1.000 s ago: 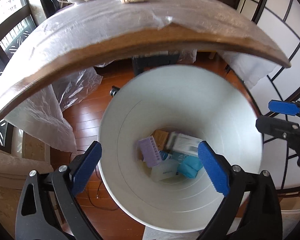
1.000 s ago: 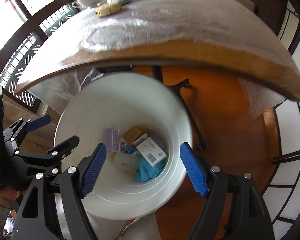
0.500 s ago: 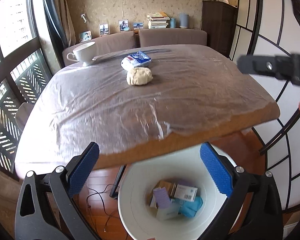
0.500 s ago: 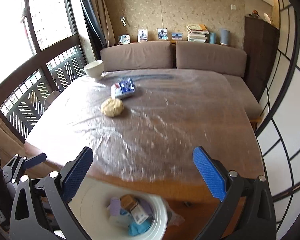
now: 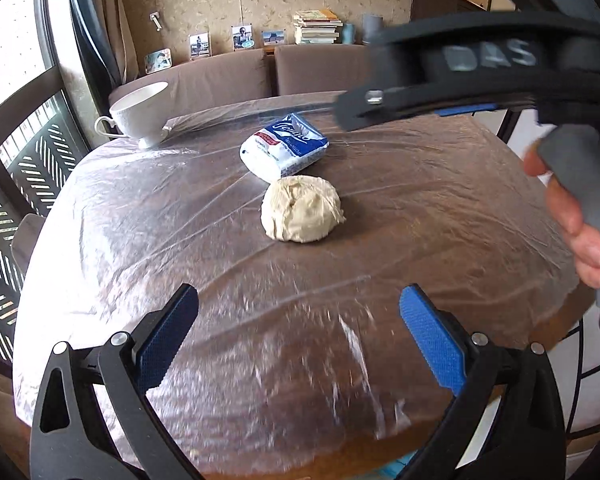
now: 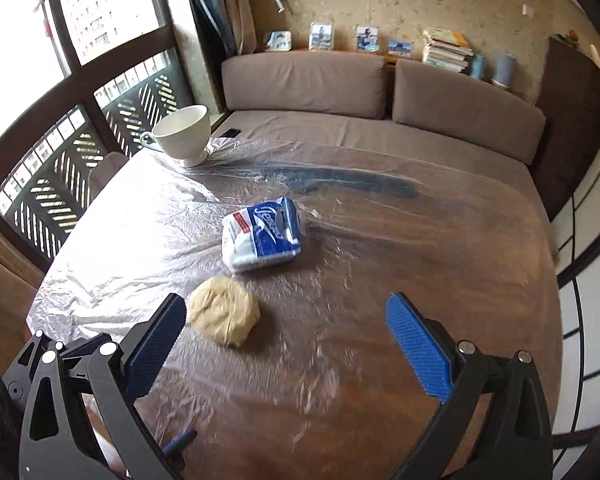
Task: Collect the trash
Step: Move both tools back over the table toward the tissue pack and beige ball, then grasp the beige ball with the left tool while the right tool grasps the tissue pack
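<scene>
A crumpled beige paper ball (image 5: 302,215) (image 6: 225,316) lies mid-table on the plastic-covered wooden table (image 5: 440,208) (image 6: 440,248). A blue and white tissue pack (image 5: 284,147) (image 6: 262,233) lies just behind it. My left gripper (image 5: 300,338) is open and empty above the near part of the table. My right gripper (image 6: 286,354) is open and empty, with its left finger close beside the ball. The right gripper's body crosses the upper right of the left wrist view (image 5: 460,76), held by a hand.
A white footed cup (image 5: 140,114) (image 6: 186,134) stands at the table's far left corner. A brown sofa (image 6: 340,92) runs behind the table. Windows with a railing are on the left. A sliver of the bin's blue contents (image 5: 396,470) shows below the table edge.
Both grippers have risen from over the white trash bin beside the table to above the tabletop and moved forward toward the ball and tissue pack. The bin has dropped out of view.
</scene>
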